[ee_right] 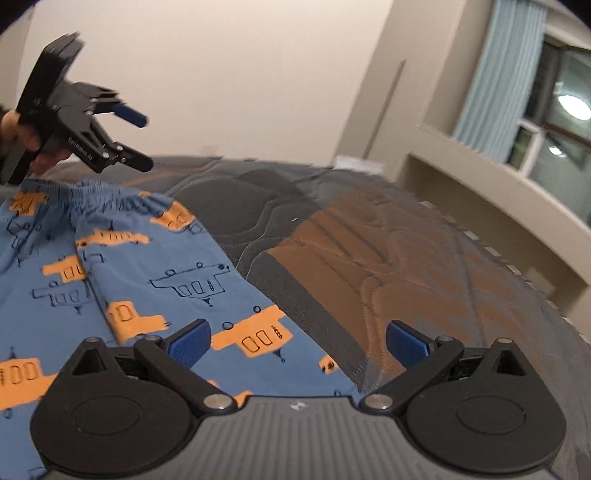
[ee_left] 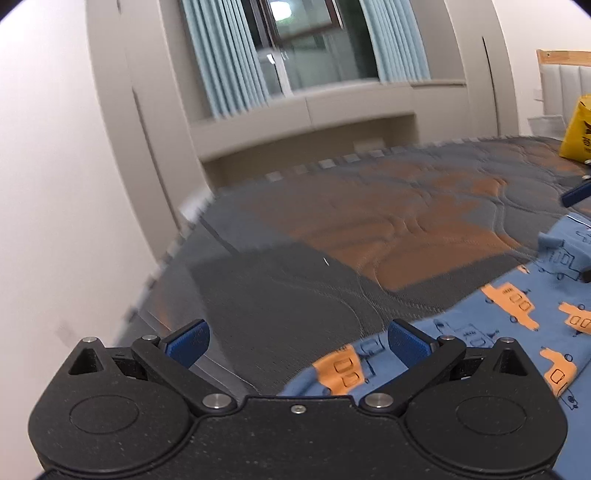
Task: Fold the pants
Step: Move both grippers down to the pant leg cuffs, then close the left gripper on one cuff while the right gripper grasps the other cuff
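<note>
Closest to us in the left wrist view, our left gripper (ee_left: 297, 343) has its jaws spread wide and grips nothing; one blue pad (ee_left: 188, 341) hangs over the bare mattress and the other sits just above the edge of the pants (ee_left: 517, 325). In the right wrist view our right gripper (ee_right: 298, 341) is likewise released and empty, its left pad over the cloth and its right pad over the mattress (ee_right: 369, 258). The pants are blue with orange and outlined truck shapes, and they lie spread flat on the mattress, a seam running down the middle between the two legs. Their edge crosses between the right gripper's fingers. Farther along, the gathered waistband (ee_right: 85, 194) lies at the far end of the cloth in the right wrist view. Above it we see the left gripper from the side, raised clear of the pants and held by a hand (ee_right: 22, 144), its fingers apart. The mattress is quilted in grey and orange patches and stretches away beyond the cloth. In the left wrist view a yellow bag (ee_left: 576, 129) sits at the far right corner of the mattress, near a padded headboard (ee_left: 565, 85) with a wooden top. Beyond the mattress stands a beige built-in ledge (ee_left: 314, 118), and above it pale blue curtains (ee_left: 225, 55) frame a dark window (ee_left: 306, 33) that reflects a ceiling light.
</note>
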{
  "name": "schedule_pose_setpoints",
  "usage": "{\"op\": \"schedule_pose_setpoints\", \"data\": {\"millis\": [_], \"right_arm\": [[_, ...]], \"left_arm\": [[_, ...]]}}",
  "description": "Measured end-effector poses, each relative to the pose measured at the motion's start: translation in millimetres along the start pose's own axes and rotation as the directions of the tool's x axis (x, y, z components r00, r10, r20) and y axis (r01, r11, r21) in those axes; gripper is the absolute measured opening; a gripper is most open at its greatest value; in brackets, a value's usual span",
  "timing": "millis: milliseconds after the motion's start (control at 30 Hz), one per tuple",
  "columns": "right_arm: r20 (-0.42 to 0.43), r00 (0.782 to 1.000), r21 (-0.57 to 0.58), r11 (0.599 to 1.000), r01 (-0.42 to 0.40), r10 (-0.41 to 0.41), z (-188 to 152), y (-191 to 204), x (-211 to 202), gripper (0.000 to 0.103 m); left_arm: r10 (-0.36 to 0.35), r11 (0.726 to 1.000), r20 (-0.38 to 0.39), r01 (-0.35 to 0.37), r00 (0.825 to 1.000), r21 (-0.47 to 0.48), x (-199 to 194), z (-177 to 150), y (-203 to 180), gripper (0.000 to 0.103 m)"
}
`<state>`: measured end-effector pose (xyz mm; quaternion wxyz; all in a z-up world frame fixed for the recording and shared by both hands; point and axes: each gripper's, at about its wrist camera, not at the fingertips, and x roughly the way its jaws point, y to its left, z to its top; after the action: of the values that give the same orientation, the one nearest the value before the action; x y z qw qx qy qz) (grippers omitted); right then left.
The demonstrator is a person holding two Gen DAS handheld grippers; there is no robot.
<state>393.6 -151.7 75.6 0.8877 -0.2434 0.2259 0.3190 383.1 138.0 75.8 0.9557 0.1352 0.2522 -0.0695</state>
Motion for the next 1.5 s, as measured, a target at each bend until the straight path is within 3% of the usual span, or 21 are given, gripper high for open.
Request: {"op": "schedule_pose_setpoints", "data": {"millis": [233,300,467,633,700,767,833,867,900,933,1100,1233,1333,1433,1500], "right_arm": [[-0.119,0.982,0.133,0.982,-0.133,0.149,1,-36,65,0.085],[-0.132,0.976,0.147,0.977,-0.157,0.176,-2,-40,75,0.084],[-0.147,0.971,0.150,0.974,-0.167,0.189,-10,-50,87,0.084],[-0.171,0.957,0.223,0.955,-0.194,0.234,-20,-59,94,0.075],[-0.164,0.955,0.244,0.948,-0.205,0.249,-23,-61,93,0.071],[-0.151,0.956,0.256,0.944,-0.210,0.253,-22,-63,91,0.045],[-0.149,0.959,0.266,0.944,-0.197,0.242,-19,-64,90,0.026],[-0.151,0.959,0.266,0.944,-0.193,0.239,-18,-64,90,0.018],[-0.153,0.959,0.261,0.946,-0.193,0.238,-17,-62,90,0.015],[-0.155,0.959,0.249,0.949,-0.193,0.236,-16,-59,89,0.009],[-0.165,0.972,0.165,0.976,-0.140,0.167,-5,-42,87,0.003],[-0.115,0.990,0.106,0.992,-0.063,0.075,11,-35,85,0.003],[-0.101,0.994,0.113,0.993,-0.041,0.053,21,-36,95,0.003],[-0.138,0.989,0.104,0.994,-0.042,0.056,20,-33,115,0.003],[-0.155,0.987,0.097,0.995,-0.028,0.043,16,-31,128,0.003]], "left_arm": [[-0.077,0.990,-0.158,0.095,0.984,0.108,52,0,9,0.102],[-0.096,0.986,-0.187,0.118,0.978,0.114,63,-2,12,0.102],[-0.082,0.997,-0.197,0.079,0.977,-0.024,82,-1,36,0.092],[-0.219,0.975,-0.206,0.204,0.954,-0.091,87,-6,41,0.087],[-0.240,0.970,-0.228,0.227,0.944,-0.082,88,-9,38,0.076],[-0.227,0.974,-0.270,0.216,0.936,-0.071,92,-11,32,0.042],[-0.190,0.981,-0.337,0.168,0.922,-0.096,98,-15,31,0.032],[-0.196,0.978,-0.325,0.163,0.925,-0.128,96,-15,33,0.025],[-0.207,0.974,-0.316,0.167,0.926,-0.151,94,-15,35,0.017],[-0.220,0.971,-0.305,0.177,0.926,-0.164,91,-15,35,0.001],[-0.149,0.982,-0.264,0.110,0.953,-0.157,77,-9,32,0.000],[-0.052,0.993,-0.179,0.032,0.983,-0.113,64,3,34,0.000],[-0.019,0.995,-0.199,0.001,0.980,-0.095,73,2,35,0.000],[-0.013,0.993,-0.258,-0.018,0.966,-0.119,92,-9,36,0.000],[-0.013,0.992,-0.259,-0.020,0.966,-0.121,98,-16,38,0.000]]}}
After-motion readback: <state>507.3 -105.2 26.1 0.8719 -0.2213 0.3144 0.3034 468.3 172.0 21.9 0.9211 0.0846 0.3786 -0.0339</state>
